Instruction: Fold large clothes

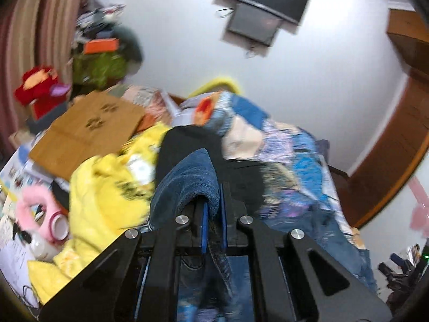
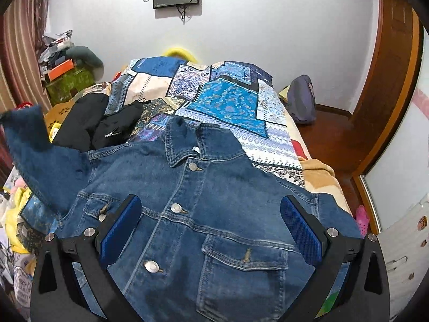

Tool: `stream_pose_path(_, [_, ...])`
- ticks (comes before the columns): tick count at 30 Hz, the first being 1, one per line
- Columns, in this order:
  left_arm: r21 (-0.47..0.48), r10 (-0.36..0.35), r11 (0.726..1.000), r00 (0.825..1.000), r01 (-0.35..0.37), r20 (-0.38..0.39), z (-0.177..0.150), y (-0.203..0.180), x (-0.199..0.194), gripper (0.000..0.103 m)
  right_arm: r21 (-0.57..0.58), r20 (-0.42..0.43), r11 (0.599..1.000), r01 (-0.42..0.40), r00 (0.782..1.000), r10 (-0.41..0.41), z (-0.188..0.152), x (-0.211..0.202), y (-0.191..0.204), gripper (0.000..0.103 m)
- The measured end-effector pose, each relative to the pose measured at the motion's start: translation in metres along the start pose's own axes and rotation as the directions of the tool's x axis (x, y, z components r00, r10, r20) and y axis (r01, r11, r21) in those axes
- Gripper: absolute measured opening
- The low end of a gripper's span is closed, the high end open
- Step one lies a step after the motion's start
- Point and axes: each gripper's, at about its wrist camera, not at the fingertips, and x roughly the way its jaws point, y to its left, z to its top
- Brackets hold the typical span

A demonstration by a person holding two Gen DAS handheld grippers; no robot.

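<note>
Denim jacket (image 2: 203, 214) lies buttoned and face-up on the bed (image 2: 219, 102) beneath the spread right fingers (image 2: 210, 230). Left fingers (image 1: 213, 220), clamped on its sleeve (image 1: 187, 185), lift it. Folding looks barely begun.

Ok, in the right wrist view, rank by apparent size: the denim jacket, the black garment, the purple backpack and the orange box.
1. Blue denim jacket, largest, though nearest the camera.
2. Black zippered garment on the patchwork bedspread.
3. Purple backpack on the floor.
4. Orange box, smallest, but farthest away.
</note>
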Motion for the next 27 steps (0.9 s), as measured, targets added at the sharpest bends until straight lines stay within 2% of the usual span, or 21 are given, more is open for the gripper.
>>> stream_pose_path(7, [0.122,-0.121,0.985,0.993,0.122,-0.012,-0.009,-0.106,0.006,0.006,0.018,0.009,1.0,-0.006,1.0,0.006,-0.009,-0.01,-0.024,0.103])
stream_pose_path(14, [0.213,-0.221,0.946,0.967,0.245,-0.129,-0.045,-0.2,0.035,0.006,0.042,0.014,0.999,0.008,1.0,-0.009,-0.02,-0.016,-0.045,0.103])
stream_pose_path(18, [0.241,-0.246,0.924,0.944,0.297,-0.219,-0.073,-0.24,0.052,0.006,0.056,0.013,0.998,0.019,1.0,-0.02,-0.025,-0.021,-0.055,0.103])
stream_pose_path(20, [0.24,-0.257,0.914,0.924,0.328,-0.284,-0.092,-0.255,0.063,0.006,0.063,0.012,0.998,0.025,1.0,-0.026,-0.028,-0.022,-0.061,0.103])
stream_pose_path(25, [0.282,-0.228,0.893,0.892,0.351,-0.389,-0.136,-0.281,0.079,0.006,0.072,-0.005,0.997,0.033,0.999,-0.033,-0.035,-0.02,-0.071,0.103])
stream_pose_path(27, [0.287,-0.224,0.883,0.87,0.372,-0.44,-0.154,-0.286,0.084,0.006,0.072,-0.013,0.997,0.036,0.999,-0.035,-0.036,-0.019,-0.073,0.103])
